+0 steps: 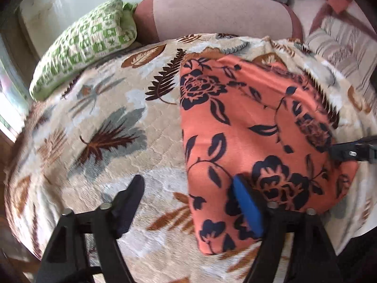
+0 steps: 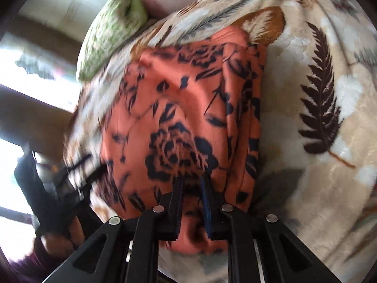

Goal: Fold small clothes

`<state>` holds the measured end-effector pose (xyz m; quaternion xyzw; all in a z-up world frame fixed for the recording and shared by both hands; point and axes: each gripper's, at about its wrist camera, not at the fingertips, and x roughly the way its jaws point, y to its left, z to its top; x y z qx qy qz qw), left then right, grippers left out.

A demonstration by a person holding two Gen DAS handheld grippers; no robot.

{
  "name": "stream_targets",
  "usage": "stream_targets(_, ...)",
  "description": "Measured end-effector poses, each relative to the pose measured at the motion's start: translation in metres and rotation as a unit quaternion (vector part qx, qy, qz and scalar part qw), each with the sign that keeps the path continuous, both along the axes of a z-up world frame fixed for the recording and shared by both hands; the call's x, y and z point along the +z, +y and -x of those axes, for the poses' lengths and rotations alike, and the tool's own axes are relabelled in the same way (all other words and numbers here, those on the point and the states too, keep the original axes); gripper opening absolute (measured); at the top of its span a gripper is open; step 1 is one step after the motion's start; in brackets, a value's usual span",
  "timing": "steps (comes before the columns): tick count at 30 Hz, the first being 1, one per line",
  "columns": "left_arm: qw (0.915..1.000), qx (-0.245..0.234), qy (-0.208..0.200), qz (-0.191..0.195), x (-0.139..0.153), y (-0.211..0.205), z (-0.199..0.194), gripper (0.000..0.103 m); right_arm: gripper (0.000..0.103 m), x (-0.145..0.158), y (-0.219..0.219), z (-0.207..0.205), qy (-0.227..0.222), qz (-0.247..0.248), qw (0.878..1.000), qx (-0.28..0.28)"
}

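Note:
An orange garment with dark blue flowers [image 1: 247, 122] lies folded on a beige leaf-print blanket [image 1: 106, 118]. My left gripper [image 1: 188, 188] is open just above it. Its blue-padded finger [image 1: 247, 210] is over the garment's near left part, the other finger [image 1: 134, 188] is over bare blanket, and the garment's left edge runs between them. In the right wrist view my right gripper [image 2: 192, 182] is shut on a raised fold of the orange garment [image 2: 179, 108] at its near edge. The right gripper's tip [image 1: 353, 152] also shows at the garment's right side.
A green patterned pillow [image 1: 87, 44] and a pink cushion [image 1: 212, 16] lie at the blanket's far side. Striped bedding [image 1: 341, 44] is at the far right. A hand [image 2: 70, 233] holds the left gripper [image 2: 75, 176] at the left, by a bright window.

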<state>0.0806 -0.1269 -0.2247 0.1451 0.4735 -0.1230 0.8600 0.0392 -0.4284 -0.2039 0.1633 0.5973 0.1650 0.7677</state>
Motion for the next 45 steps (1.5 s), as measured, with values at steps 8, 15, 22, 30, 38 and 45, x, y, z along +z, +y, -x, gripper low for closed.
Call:
stream_targets(8,0.9982,0.01,0.047,0.036,0.007,0.011,-0.014,0.081,0.019,0.022,-0.012,-0.006,-0.011,-0.032,0.999,0.0)
stream_targets(15,0.9995,0.01,0.011,0.028,0.033,-0.017,-0.046,0.081,0.02,0.029,-0.031,-0.057,-0.061,-0.086,0.985,-0.138)
stream_targets(22,0.9992,0.024,0.032,0.004,-0.011,-0.03,-0.067,0.086,0.019,-0.03,-0.043,-0.116,0.013,-0.097,0.966,-0.239)
stream_targets(30,0.9991,0.028,0.031,0.006,0.0,-0.02,-0.06,0.088,0.021,-0.018,-0.033,-0.12,-0.003,-0.098,0.967,-0.234)
stream_targets(38,0.9991,0.04,-0.012,0.001,0.032,0.0,-0.027,0.088,0.021,0.031,-0.009,-0.042,-0.065,-0.077,0.982,-0.162)
stream_targets(45,0.9981,0.045,-0.041,0.01,0.054,0.016,-0.008,0.088,0.021,0.033,0.011,0.021,-0.064,-0.052,0.986,-0.146)
